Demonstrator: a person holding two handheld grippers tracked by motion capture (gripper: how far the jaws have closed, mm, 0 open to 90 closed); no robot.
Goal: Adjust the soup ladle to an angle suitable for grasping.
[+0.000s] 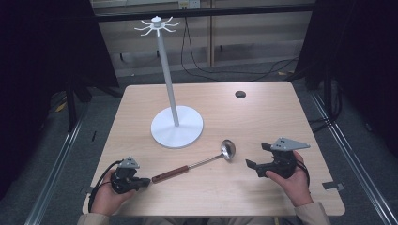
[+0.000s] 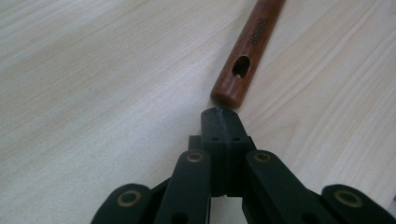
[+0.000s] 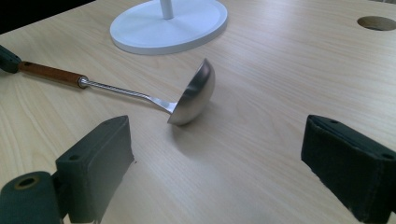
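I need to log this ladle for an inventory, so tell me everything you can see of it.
The ladle has a round polished steel bowl, a thin twisted metal shaft and a reddish-brown wooden handle with a hanging hole and stamped lettering. It lies on the table, bowl tipped on its side near the white stand's base. The shut left gripper sits right at the handle's end.

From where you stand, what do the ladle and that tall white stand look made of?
Ladle bowl: likely polished steel, mirror-shiny. Its handle: reddish varnished wood, grain visible, with a hanging hole. White stand: smooth matte white, perhaps painted metal or plastic; I cannot tell which.
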